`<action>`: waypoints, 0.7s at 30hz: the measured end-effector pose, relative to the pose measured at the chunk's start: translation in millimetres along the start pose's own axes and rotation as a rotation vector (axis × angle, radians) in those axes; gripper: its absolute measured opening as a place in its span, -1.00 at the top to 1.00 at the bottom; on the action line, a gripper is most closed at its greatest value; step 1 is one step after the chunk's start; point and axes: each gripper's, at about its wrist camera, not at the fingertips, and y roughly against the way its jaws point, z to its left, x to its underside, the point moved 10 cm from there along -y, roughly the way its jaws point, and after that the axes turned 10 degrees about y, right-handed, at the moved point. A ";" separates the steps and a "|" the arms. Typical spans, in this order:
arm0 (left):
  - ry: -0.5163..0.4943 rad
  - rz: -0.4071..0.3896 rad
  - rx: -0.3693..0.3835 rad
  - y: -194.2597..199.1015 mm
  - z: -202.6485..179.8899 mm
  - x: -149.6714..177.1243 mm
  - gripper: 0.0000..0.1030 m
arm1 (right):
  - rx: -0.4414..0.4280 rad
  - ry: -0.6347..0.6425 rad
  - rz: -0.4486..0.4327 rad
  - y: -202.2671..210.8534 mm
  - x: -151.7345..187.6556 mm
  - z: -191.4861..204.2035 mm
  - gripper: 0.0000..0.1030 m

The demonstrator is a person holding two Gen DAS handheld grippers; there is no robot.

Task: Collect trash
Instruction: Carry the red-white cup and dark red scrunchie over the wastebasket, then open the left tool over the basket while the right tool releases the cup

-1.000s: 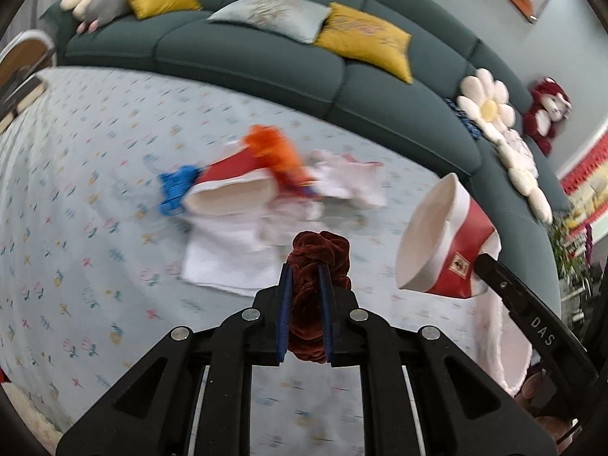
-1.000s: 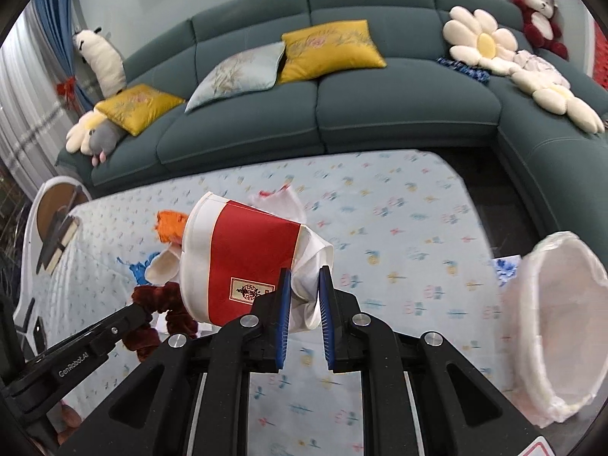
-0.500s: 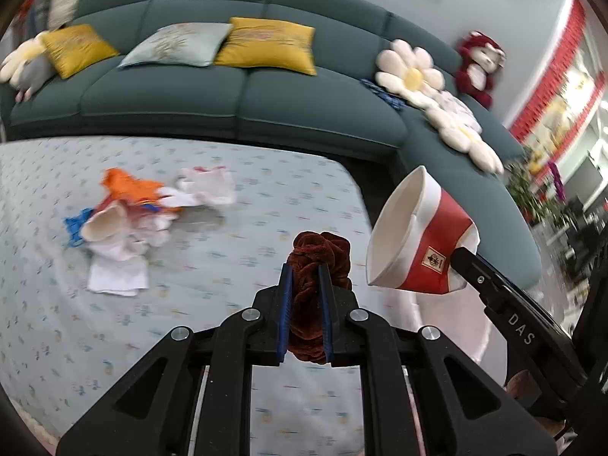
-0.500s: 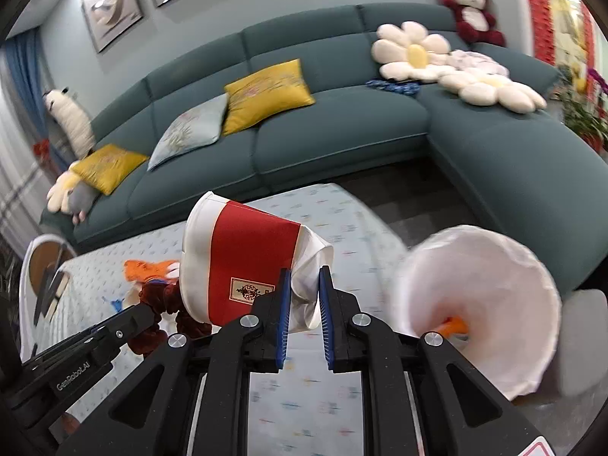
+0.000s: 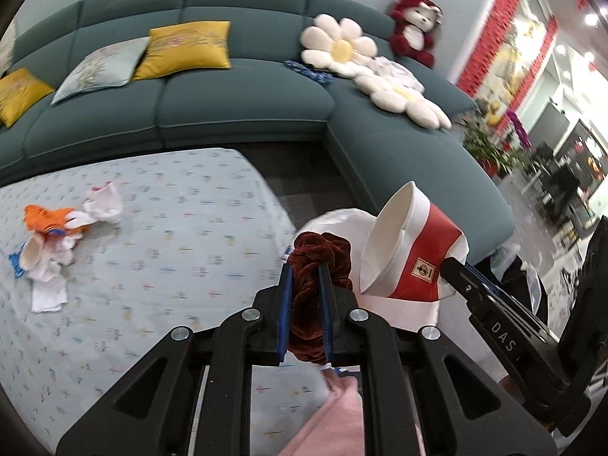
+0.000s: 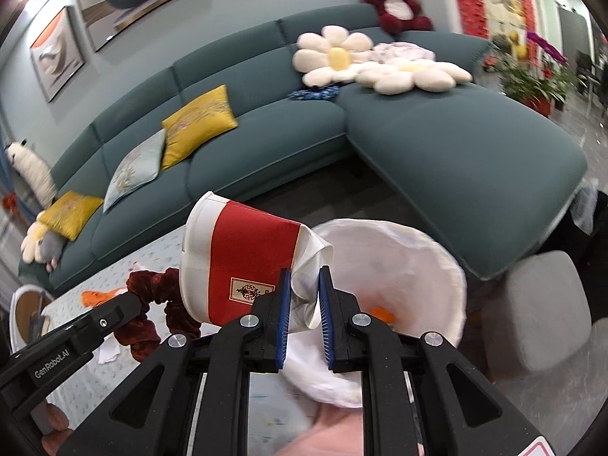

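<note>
Trash fills both of my grips. My right gripper (image 6: 305, 302) is clamped on the crushed base of a red-and-white paper cup (image 6: 243, 262), lying sideways at centre frame in the right wrist view; its small gold label carries a dark emblem I cannot read. My left gripper (image 5: 305, 292) pinches a dark red velvet scrunchie (image 5: 319, 262) at lower centre of the left wrist view. "DAS" shows on the right gripper's arm at lower right there, and "GenRobot.AI" on the left gripper's arm at lower left of the right wrist view. The white-lined bin (image 6: 399, 266) sits just right of centre behind the cup, its near rim hidden by my fingers; something orange lies inside, too blurred to name. More scraps (image 5: 57, 235) lie at mid left on the patterned cloth (image 5: 171, 228).
</note>
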 end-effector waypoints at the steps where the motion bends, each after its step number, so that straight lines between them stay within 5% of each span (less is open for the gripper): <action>1: -0.013 0.006 0.007 -3.9 -9.0 1.9 0.74 | 0.006 -0.011 0.002 -0.3 1.6 -7.8 0.73; 17: -0.104 0.063 0.036 -44.5 -77.9 17.8 0.67 | 0.050 -0.091 0.037 -14.6 23.3 -71.8 0.72; 21: -0.120 0.040 0.014 -44.5 -81.6 14.5 0.20 | 0.045 -0.095 0.040 -18.2 23.1 -74.5 0.62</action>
